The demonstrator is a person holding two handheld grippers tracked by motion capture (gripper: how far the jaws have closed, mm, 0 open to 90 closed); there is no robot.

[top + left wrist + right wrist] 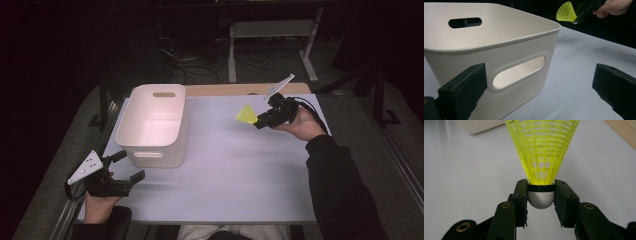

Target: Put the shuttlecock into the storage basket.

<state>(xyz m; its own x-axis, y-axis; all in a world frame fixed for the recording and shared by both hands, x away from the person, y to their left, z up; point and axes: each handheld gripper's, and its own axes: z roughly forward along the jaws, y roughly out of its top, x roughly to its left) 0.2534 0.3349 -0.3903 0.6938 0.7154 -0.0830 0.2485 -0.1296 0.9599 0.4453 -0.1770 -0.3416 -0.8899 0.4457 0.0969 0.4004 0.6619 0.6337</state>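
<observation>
Right gripper clamps a yellow plastic mesh shuttlecock by its silver rounded cap, jaws closed on both sides of the cap; shuttlecock is held in air, right of the white plastic handled bin and well apart from it. Left gripper rests just in front of bin, jaws wide apart, holding nothing. Risk: grip sits on a curved cap, so shuttlecock may slip or pivot out w/ a quick swing before reaching bin.
</observation>
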